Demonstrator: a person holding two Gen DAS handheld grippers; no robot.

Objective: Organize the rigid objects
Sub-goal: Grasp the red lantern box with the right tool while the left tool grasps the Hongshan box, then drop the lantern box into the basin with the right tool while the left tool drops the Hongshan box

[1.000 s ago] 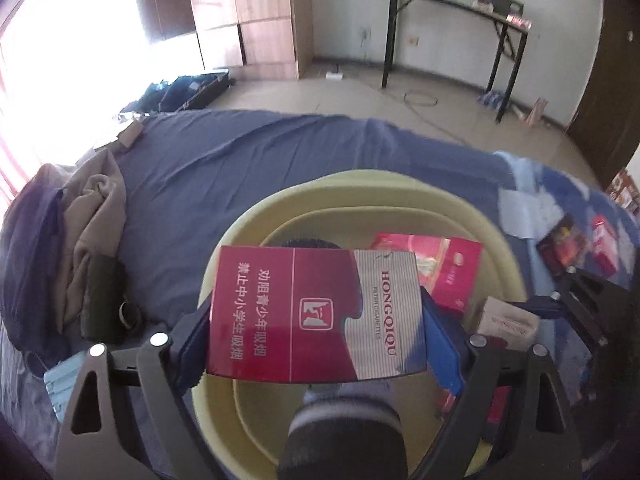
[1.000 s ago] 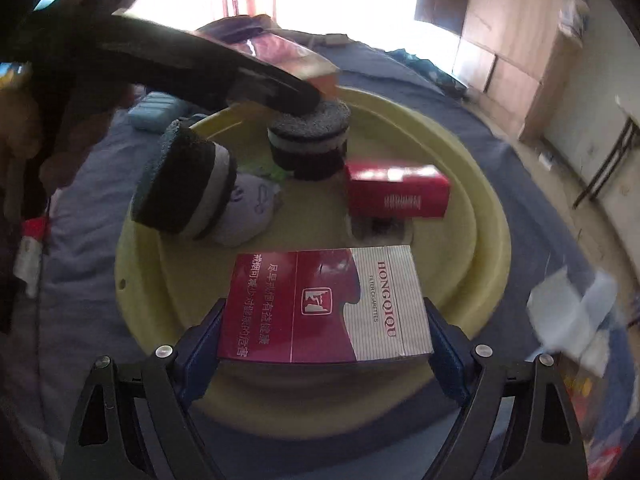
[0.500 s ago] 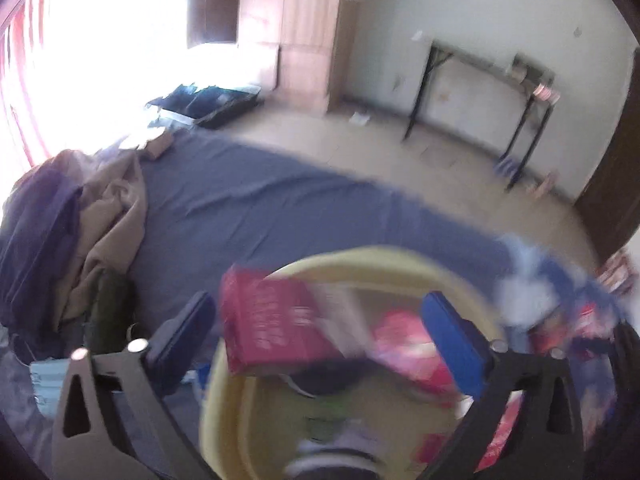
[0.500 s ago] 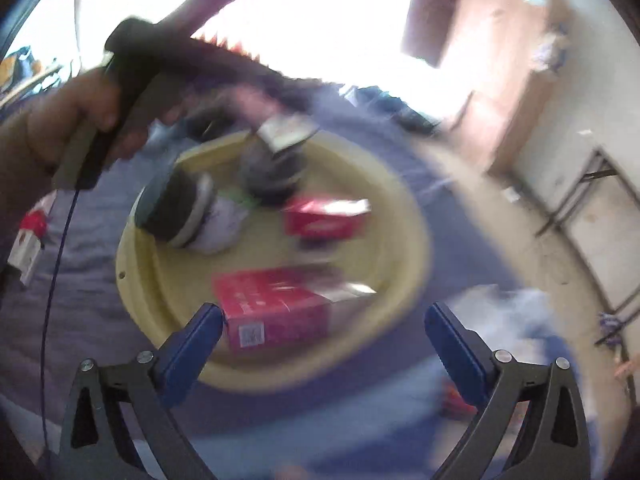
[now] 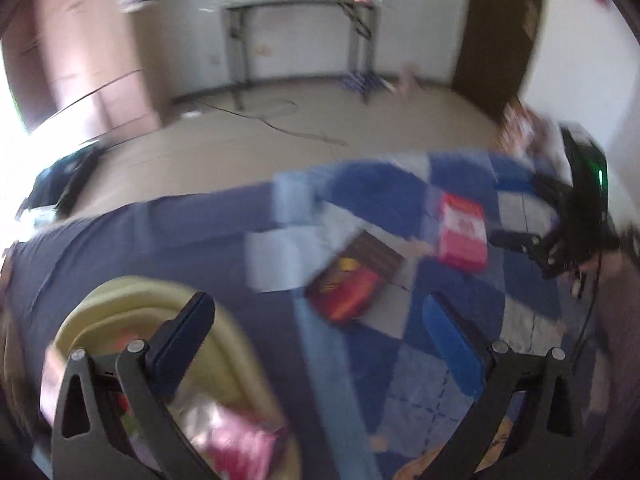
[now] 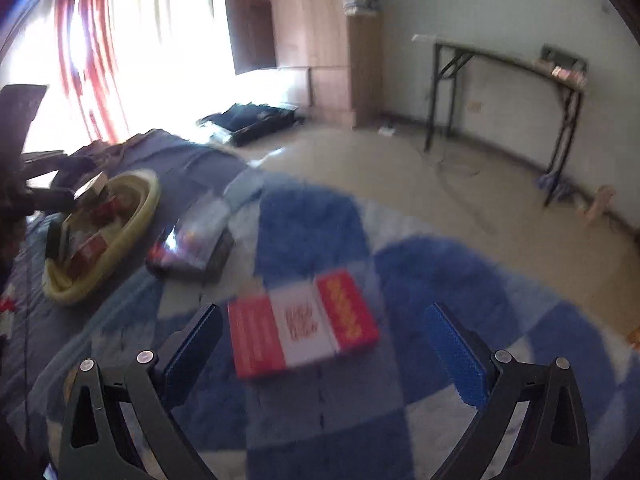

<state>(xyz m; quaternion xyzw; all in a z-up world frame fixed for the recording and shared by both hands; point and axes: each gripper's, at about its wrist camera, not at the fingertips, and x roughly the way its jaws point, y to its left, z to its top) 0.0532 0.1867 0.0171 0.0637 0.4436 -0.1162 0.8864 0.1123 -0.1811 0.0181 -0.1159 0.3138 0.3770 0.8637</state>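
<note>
Left tool: jaws just opened wide, released, nothing between
Right tool: likewise, over red-and-white box
Yellow basin: packs inside, at left tool's 8 o'clock

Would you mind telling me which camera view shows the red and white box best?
The right wrist view: the red and white box lies flat on the blue checked blanket, fairly sharp. The left wrist view shows it farther off, blurred.
</note>
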